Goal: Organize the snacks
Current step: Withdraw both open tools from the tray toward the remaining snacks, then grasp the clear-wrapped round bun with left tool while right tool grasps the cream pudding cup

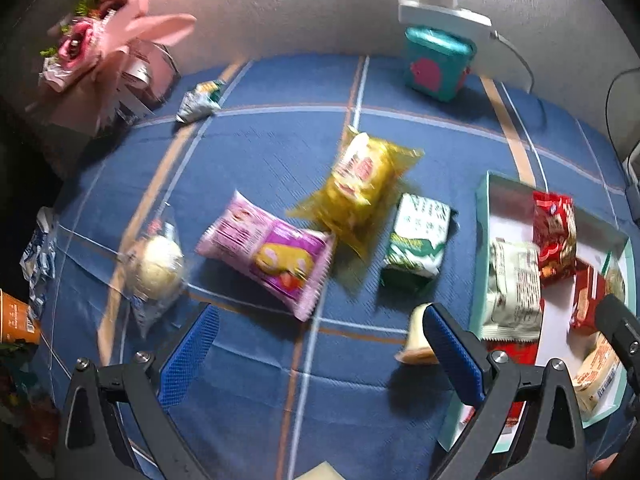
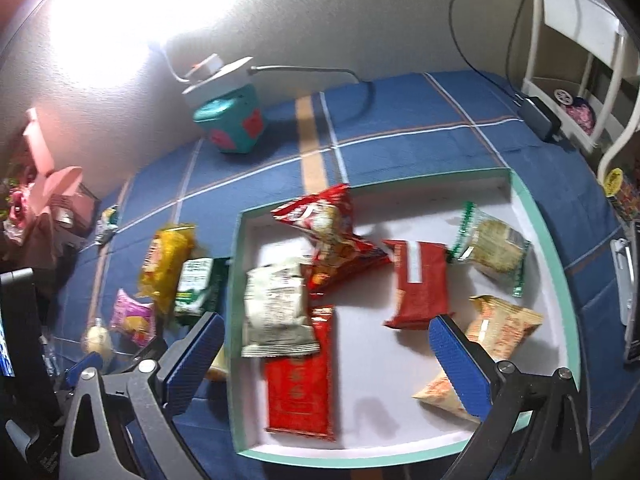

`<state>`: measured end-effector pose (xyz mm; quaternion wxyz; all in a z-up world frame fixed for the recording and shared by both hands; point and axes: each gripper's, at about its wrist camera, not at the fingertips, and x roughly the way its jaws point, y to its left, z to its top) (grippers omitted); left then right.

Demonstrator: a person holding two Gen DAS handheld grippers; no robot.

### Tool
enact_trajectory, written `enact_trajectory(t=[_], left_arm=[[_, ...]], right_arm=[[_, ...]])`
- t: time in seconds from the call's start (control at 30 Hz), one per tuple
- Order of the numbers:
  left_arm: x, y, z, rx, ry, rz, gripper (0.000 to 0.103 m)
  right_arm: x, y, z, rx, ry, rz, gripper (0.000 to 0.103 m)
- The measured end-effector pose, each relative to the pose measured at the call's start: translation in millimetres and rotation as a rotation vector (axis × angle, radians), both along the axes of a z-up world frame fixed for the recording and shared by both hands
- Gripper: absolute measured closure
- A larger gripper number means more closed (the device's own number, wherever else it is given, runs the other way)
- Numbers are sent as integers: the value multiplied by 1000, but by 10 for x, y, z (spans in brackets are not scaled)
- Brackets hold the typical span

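On the blue plaid cloth lie a pink snack pack (image 1: pixel 268 256), a yellow pack (image 1: pixel 360 184), a green-white pack (image 1: pixel 418 240), a clear-wrapped white bun (image 1: pixel 156 268) and a small beige item (image 1: pixel 418 334). My left gripper (image 1: pixel 320 356) is open and empty above the cloth in front of them. The teal-rimmed white tray (image 2: pixel 536 216) holds several packs: a red chips bag (image 2: pixel 328 236), a white pack (image 2: pixel 276 304), red packs (image 2: pixel 300 384) and beige ones (image 2: pixel 500 324). My right gripper (image 2: pixel 326 360) is open and empty over the tray's near side.
A teal box (image 2: pixel 234 124) and a white power strip (image 1: pixel 444 10) sit at the back by the wall. A pink flower bouquet (image 1: pixel 100 48) stands far left. A small silver pack (image 1: pixel 200 100) lies near it. A white shelf (image 2: pixel 580 60) and cables are at the right.
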<state>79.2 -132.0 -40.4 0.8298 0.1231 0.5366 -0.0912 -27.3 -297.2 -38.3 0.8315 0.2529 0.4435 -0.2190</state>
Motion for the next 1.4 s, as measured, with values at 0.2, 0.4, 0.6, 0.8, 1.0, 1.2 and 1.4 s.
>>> enact_trajectory(t=[0.2, 0.4, 0.6, 0.8, 1.0, 1.2, 1.4], left_arm=[[51, 240, 148, -89, -93, 37, 1], [140, 480, 215, -174, -110, 67, 1], [207, 691, 286, -218, -106, 68, 1], [269, 999, 480, -238, -179, 113, 1], [418, 1427, 591, -252, -182, 196, 1], [584, 1826, 452, -242, -139, 286, 1], [758, 1927, 161, -225, -54, 317, 1]], right_arm=[[85, 126, 53, -9, -31, 29, 0], [175, 234, 74, 3, -48, 57, 0], [339, 463, 85, -24, -39, 106, 0], [483, 714, 115, -70, -57, 166, 0], [601, 942, 114, -56, -75, 209, 0], [689, 1090, 5, -55, -33, 254, 1], [719, 1110, -140, -36, 9, 266, 18]])
